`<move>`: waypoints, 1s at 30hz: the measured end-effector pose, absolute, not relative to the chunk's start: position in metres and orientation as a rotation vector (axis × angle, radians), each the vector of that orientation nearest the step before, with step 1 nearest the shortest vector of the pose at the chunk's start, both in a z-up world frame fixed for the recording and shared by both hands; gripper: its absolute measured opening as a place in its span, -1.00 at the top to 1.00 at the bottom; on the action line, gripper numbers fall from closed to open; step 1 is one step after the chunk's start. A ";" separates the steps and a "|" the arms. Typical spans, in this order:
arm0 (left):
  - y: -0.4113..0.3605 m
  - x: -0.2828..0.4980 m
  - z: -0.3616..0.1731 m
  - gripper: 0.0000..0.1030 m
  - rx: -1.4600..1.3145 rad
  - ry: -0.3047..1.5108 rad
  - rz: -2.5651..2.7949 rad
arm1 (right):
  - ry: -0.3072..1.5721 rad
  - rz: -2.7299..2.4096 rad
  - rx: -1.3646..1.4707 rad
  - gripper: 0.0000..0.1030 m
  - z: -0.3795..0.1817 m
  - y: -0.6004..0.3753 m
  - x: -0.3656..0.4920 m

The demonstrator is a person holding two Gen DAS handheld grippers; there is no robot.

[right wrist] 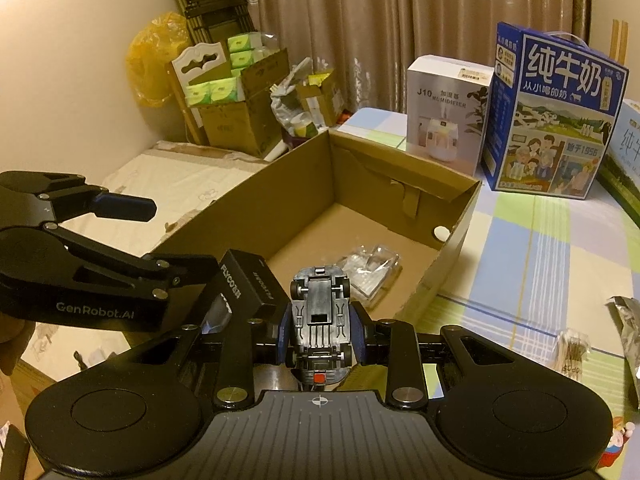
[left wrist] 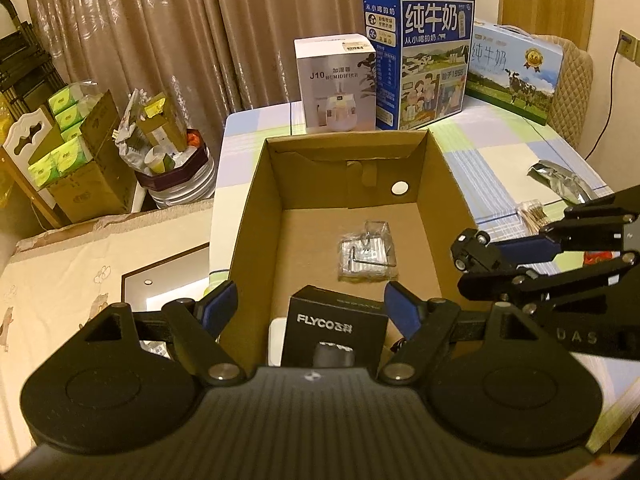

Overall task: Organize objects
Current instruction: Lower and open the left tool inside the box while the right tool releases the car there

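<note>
The right gripper [right wrist: 320, 338] is clamping a toy car [right wrist: 320, 312] between its blue pads [right wrist: 285, 332], the car turned underside up so that chassis and wheels are facing the camera. From the left wrist view the same car [left wrist: 474, 250] is showing at the tip of the right gripper [left wrist: 486, 254], hanging over the near right wall of the cardboard box [left wrist: 256, 208].

The left gripper [left wrist: 310, 300] is standing wide open, its blue pads [left wrist: 222, 306] lying apart on either side of a black FLYCO box [left wrist: 334, 330] without touching it. That box is sitting directly below and between the fingers, at the near end of the cardboard box. From the right wrist view the FLYCO box [right wrist: 248, 280] is lying just left of the car, beside the left gripper [right wrist: 176, 236].

Ahead of both sets of fingers, a clear plastic packet [left wrist: 366, 250] holding a hex key is resting on the floor of the cardboard box [right wrist: 304, 184]. Beyond the far wall, a white humidifier box [left wrist: 338, 84] and a blue milk carton [left wrist: 420, 56] are standing upright on the checked tablecloth [left wrist: 496, 160]. Right of the right gripper's fingers, a silver foil pouch [left wrist: 558, 180] is lying on the cloth.
</note>
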State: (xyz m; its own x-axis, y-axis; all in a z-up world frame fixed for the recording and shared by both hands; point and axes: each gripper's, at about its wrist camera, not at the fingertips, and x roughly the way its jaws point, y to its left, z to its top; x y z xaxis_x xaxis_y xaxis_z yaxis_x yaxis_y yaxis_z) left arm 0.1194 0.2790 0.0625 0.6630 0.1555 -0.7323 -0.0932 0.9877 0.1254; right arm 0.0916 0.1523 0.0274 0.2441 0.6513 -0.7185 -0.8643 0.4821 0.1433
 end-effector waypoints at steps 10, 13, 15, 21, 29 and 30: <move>0.281 0.113 0.058 -0.49 0.072 0.841 0.150 | 0.789 1.109 -0.253 0.43 0.030 0.155 0.091; 0.282 0.111 0.057 -0.49 0.068 0.843 0.154 | 0.753 1.102 -0.194 -0.21 0.036 0.151 0.093; 0.284 0.109 0.057 -0.49 0.064 0.843 0.158 | 0.753 1.102 -0.164 -0.21 0.039 0.148 0.096; 0.284 0.101 0.055 -0.49 0.049 0.844 0.168 | 0.758 1.060 -0.173 -0.21 0.044 0.134 0.097; 0.275 0.084 0.055 -0.58 0.028 0.840 0.189 | 0.764 1.009 -0.177 -0.21 0.050 0.102 0.087; 0.273 0.082 0.056 -0.59 0.025 0.839 0.191 | 0.766 1.004 -0.178 -0.21 0.051 0.098 0.085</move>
